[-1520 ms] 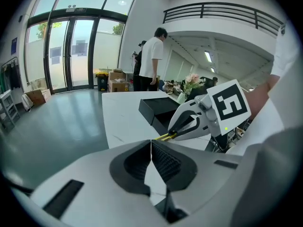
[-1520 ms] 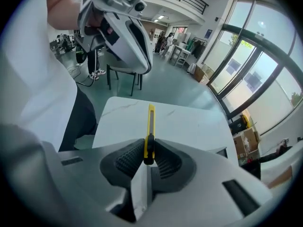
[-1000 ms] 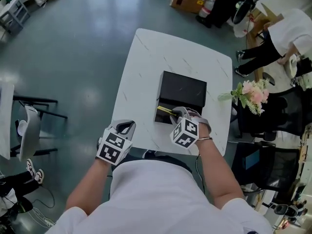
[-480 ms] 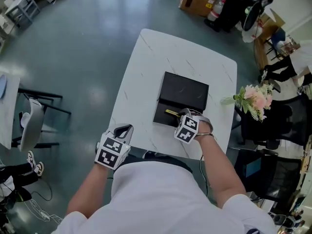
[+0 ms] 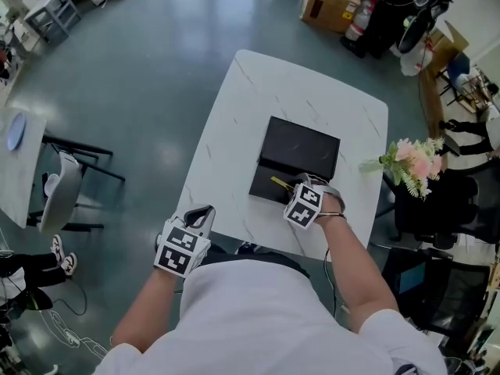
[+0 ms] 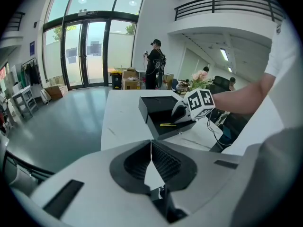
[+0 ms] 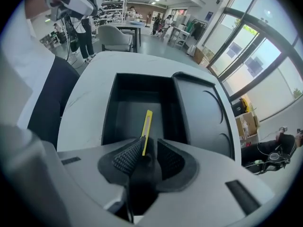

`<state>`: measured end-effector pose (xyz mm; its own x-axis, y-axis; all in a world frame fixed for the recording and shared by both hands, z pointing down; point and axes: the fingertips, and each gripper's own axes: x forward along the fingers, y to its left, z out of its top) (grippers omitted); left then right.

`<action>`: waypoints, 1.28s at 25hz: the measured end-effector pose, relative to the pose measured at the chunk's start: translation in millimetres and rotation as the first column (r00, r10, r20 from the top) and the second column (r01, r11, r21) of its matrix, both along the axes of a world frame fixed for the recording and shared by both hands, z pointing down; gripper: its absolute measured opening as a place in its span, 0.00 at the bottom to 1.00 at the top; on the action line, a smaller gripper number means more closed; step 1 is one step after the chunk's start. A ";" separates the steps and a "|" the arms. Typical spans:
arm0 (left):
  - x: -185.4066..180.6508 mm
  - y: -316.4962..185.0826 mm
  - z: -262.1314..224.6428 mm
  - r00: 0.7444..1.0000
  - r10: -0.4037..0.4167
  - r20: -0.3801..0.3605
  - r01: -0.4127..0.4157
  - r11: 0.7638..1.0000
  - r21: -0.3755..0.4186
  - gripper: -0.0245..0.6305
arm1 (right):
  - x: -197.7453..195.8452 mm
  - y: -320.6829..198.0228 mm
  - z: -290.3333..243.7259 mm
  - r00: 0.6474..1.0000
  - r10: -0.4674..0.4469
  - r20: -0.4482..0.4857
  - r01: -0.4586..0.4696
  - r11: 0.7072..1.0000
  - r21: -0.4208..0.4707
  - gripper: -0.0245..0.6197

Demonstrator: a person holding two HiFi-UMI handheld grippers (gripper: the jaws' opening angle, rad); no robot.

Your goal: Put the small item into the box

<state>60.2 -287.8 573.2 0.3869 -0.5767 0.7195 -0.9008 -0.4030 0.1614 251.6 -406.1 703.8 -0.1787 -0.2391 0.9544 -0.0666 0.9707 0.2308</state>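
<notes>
Release under way: right gripper (image 7: 147, 148) jaws opening, near end of slim yellow item (image 7: 148, 124) between pads, rest lying inside black box (image 7: 110, 109) at frame centre. Left gripper (image 6: 151, 156) pinched together, empty, at lower left of head view. Risk: retreating before pads clear could snag item and drag it back over box's near wall.

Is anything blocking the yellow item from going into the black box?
Nothing visible does. The black box is open, with its lid off to one side, and the yellow item already appears to lie inside it. The item's near end sits between the jaws of the right gripper, which are opening.
</notes>
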 end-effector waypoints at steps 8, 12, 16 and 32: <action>16.3 3.5 -20.0 0.997 0.079 0.000 -0.079 0.996 0.030 0.06 | -3.9 20.3 -49.8 0.975 0.142 0.173 -0.150 0.988 0.035 0.21; 21.3 6.2 -36.8 0.991 0.131 -0.025 -0.129 0.989 0.072 0.06 | -17.7 48.3 -91.8 0.888 0.271 0.371 -0.289 0.957 -0.008 0.19; 20.9 23.2 -50.2 0.981 0.189 -0.040 -0.183 0.977 0.111 0.06 | -29.4 79.2 -130.5 0.681 0.439 0.586 -0.449 0.882 -0.139 0.14; 22.5 134.2 -58.9 0.923 0.371 -0.105 -0.351 0.921 0.169 0.06 | -65.4 247.9 -179.5 0.327 0.609 0.723 -0.595 0.727 -0.343 0.06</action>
<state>82.8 -153.6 514.3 0.6743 -0.4736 0.5665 -0.6640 -0.7245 0.1848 186.2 -158.3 524.4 -0.6165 -0.5864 0.5255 -0.7691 0.5915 -0.2423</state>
